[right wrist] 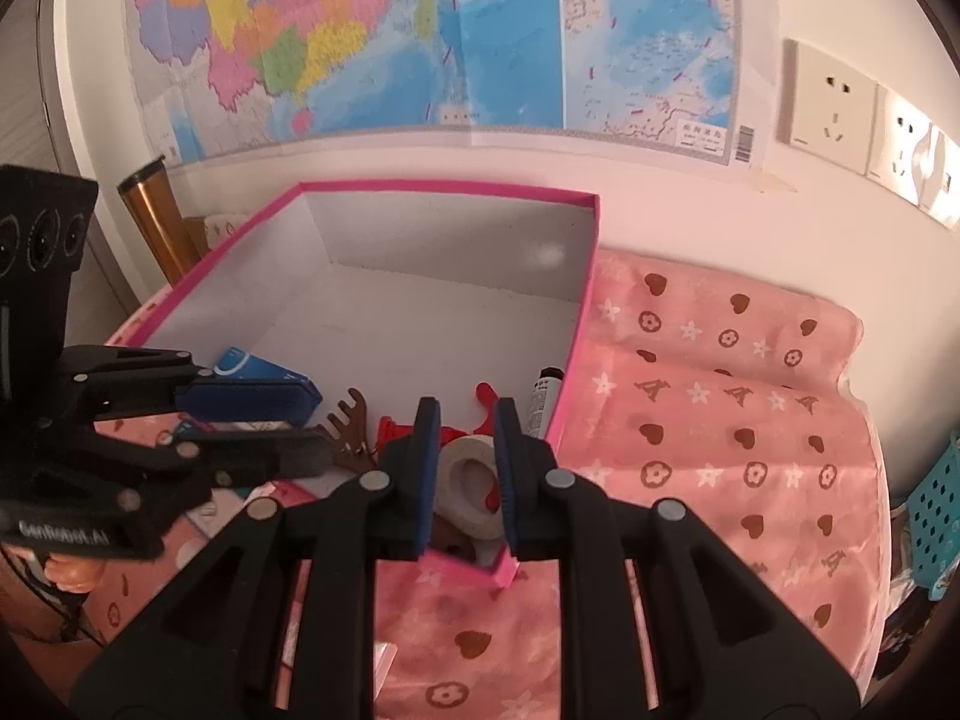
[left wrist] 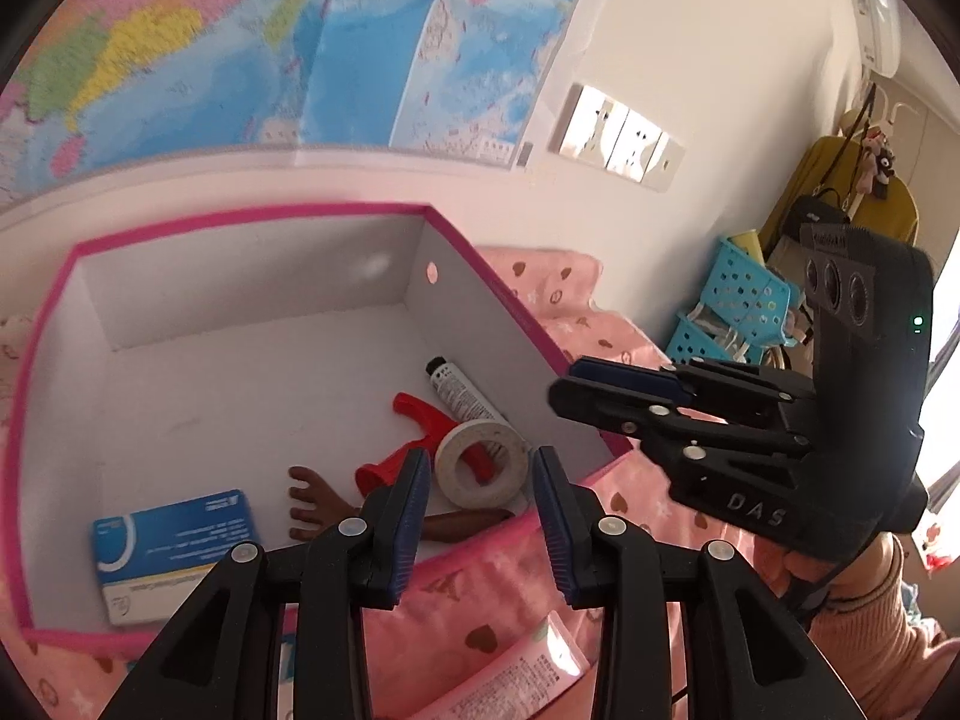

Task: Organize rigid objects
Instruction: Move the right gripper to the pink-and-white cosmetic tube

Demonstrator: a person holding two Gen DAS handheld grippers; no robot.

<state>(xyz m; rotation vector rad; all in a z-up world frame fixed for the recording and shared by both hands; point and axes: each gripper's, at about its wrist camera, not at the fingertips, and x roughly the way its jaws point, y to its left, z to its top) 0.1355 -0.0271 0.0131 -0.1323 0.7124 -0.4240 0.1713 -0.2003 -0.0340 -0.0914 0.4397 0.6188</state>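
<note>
Box (left wrist: 252,324), pink rim, white inside, on a pink patterned cloth (right wrist: 720,420) against the wall. Contents cluster at the box's near right corner: tape roll (left wrist: 483,465) lying partly over a red sprayer head (left wrist: 420,420); a white tube (left wrist: 459,396) at 12 o'clock from the roll, along the right wall; a brown scratcher (left wrist: 312,501) at 8 o'clock; a blue-white carton (left wrist: 171,552) further left, flat on the floor. Another tube (left wrist: 528,672) lies on the cloth outside the box.

Left gripper (left wrist: 480,516) over the near rim, jaws narrow, holding nothing. Right gripper (right wrist: 465,468) over the roll, jaws narrow, nothing clamped. Map (right wrist: 420,36) on the wall above.
</note>
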